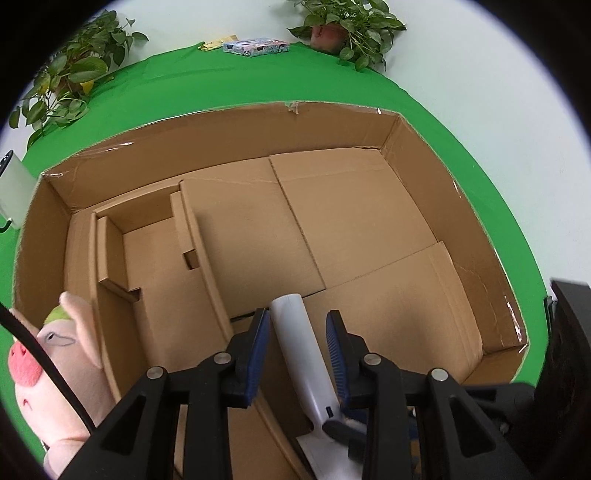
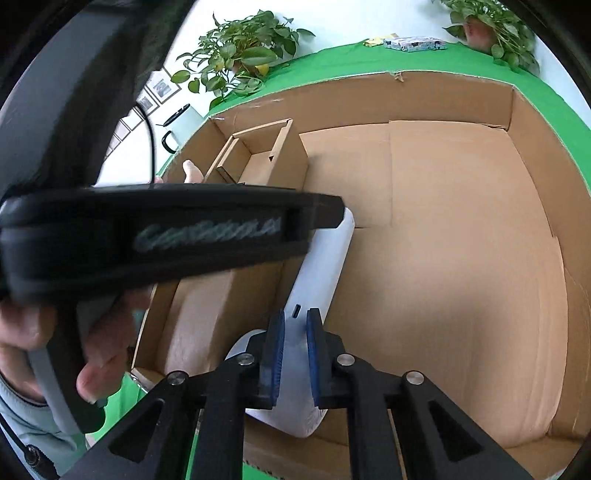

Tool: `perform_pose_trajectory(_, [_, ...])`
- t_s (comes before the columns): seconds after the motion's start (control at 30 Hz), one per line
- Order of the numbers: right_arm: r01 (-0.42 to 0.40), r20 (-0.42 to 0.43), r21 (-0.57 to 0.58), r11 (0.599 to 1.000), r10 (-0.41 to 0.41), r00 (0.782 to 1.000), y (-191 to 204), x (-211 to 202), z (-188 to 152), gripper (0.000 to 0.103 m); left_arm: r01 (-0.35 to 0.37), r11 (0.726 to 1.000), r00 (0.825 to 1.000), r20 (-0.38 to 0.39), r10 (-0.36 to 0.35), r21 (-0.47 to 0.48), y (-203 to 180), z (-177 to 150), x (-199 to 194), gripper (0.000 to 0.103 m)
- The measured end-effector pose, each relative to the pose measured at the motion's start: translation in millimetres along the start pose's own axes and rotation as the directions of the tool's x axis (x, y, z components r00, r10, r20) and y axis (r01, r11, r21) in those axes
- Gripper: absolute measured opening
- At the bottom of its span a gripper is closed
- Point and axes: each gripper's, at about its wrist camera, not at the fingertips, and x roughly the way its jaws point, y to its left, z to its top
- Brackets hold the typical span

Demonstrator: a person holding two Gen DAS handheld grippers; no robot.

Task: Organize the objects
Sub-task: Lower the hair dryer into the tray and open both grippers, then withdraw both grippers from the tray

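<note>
A white handheld device (image 1: 295, 350) with a tube-shaped barrel hangs tilted over the open cardboard box (image 1: 332, 110). My left gripper (image 1: 297, 314) has the barrel's far end between its blue pads and is shut on it, though a thin gap shows on the right side. In the right wrist view my right gripper (image 2: 295, 314) is shut on the device's (image 2: 325, 266) thin lower part, near a small dark slot. The left gripper (image 2: 343, 214) crosses that view as a black bar over the barrel's end. A hand (image 2: 22, 332) holds its grip.
The box (image 2: 443, 79) has a bare cardboard floor and a small cardboard insert (image 1: 147, 221) at its left. A pink plush pig (image 1: 55, 362) leans outside the left wall. On the green cloth stand two potted plants (image 1: 74, 66) (image 1: 347, 29), a patterned packet (image 1: 255, 46) and a white mug (image 2: 184, 118).
</note>
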Motion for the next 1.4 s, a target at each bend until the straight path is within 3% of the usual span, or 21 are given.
perform_pose_trajectory(0.2, [-0.009,-0.023,-0.003,1.000,0.009,1.000,-13,10,-37,0.011,0.021,0.999,0.999,0.047,-0.020,-0.025,9,-5,-19,0.031])
perform_pose_trajectory(0.3, [0.000,-0.038,0.004,1.000,0.000,0.999,-15,12,-44,0.017,0.021,0.999,0.996,0.084,-0.018,-0.037,12,-11,-36,0.031])
perform_pose_trajectory(0.37, [0.021,-0.037,-0.010,1.000,-0.021,0.999,-20,-12,-95,0.017,0.017,0.999,0.994,0.113,-0.012,-0.042,16,-16,-47,0.031])
perform_pose_trajectory(0.4, [0.034,-0.038,-0.026,0.999,-0.035,0.999,-18,-10,-99,0.017,0.020,0.999,0.993,0.121,-0.014,-0.045,17,-18,-50,0.031])
perform_pose_trajectory(0.5, [0.060,-0.027,-0.047,0.997,-0.062,0.998,-14,-13,-104,0.017,0.014,0.998,0.991,0.137,-0.006,-0.057,22,-25,-61,0.031])
perform_pose_trajectory(0.77, [0.054,-0.041,0.063,0.997,-0.052,0.998,-19,-11,-100,0.020,0.016,0.998,0.990,0.138,-0.008,-0.060,25,-39,-61,0.031])
perform_pose_trajectory(1.03, [0.006,-0.013,0.142,0.990,-0.004,1.000,-24,32,-88,0.021,0.038,0.997,0.988,0.151,-0.026,-0.074,29,-45,-63,0.031])
perform_pose_trajectory(1.17, [0.048,0.021,0.105,0.993,-0.051,0.998,-20,16,-94,0.046,0.034,0.997,0.985,0.170,-0.021,-0.073,28,-47,-69,0.031])
perform_pose_trajectory(1.3, [0.069,0.036,0.100,0.993,-0.073,0.997,-30,-19,-120,0.050,-0.008,0.998,0.977,0.211,0.022,-0.070,22,-54,-78,0.031])
perform_pose_trajectory(1.37, [0.087,0.060,0.101,0.991,-0.093,0.994,-32,-30,-128,0.060,-0.039,0.998,0.968,0.247,0.052,-0.055,15,-59,-85,0.031])
perform_pose_trajectory(1.4, [0.111,0.089,0.094,0.989,-0.120,0.989,-32,-40,-135,0.065,-0.077,0.996,0.955,0.285,0.085,-0.039,8,-65,-93,0.033])
